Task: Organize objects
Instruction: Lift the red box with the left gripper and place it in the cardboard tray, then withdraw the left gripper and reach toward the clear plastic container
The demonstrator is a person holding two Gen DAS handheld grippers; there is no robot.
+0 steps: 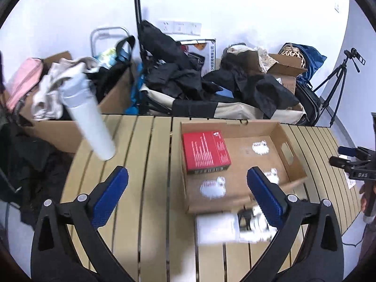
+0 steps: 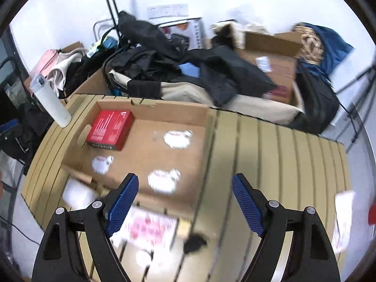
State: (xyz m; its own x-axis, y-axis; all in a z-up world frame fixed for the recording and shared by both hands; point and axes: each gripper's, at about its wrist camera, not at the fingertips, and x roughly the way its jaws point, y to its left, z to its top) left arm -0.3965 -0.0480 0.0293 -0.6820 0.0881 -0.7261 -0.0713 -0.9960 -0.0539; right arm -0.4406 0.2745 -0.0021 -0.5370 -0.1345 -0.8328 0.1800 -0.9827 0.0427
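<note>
Between your left gripper's [image 1: 187, 189] spread, empty jaws lie the slatted table [image 1: 150, 164] and the near left corner of the cardboard tray [image 1: 291, 152]. Your right gripper [image 2: 185, 198] is just as wide apart and empty, hanging over the tray's near edge [image 2: 164, 110]. Just below your left gripper's right finger a white box [image 1: 217, 228] lies on the table, touching or just beside the tray's front wall; it is too blurred to say which. Inside the tray, a red box [image 1: 205, 151] sits flat in the far left corner, with white stickers [image 1: 212, 186] on the floor around it. Off to your left, a white bottle [image 1: 88, 115] stands at the table's far edge. Beyond the table, dark clothes [image 1: 183, 77] are heaped over boxes and bags against the wall.
</note>
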